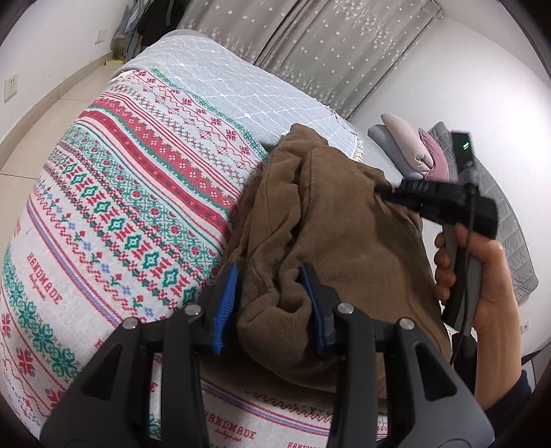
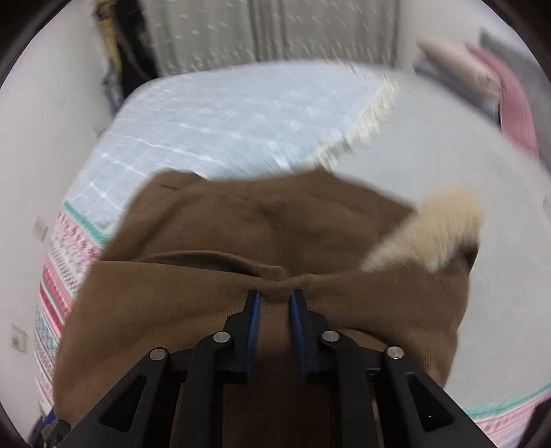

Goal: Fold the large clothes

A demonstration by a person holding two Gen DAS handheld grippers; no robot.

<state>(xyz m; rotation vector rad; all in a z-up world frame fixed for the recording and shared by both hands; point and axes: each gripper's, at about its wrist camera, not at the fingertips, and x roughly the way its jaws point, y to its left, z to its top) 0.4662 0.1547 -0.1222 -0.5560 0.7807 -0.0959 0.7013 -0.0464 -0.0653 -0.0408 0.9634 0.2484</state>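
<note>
Risk: bunched brown garment could slip | left gripper pinches a thick wad (loose-looking) | right gripper clamps a thin fold mid-swing.

My left wrist camera looks forward along my left claw, close over the brown garment, toward the curtains, with the patterned bedspread left of the claw. My right wrist camera sits nearer still behind my right claw, brown cloth filling its lower half. Both views share the garment, bedspread and curtains.
</note>
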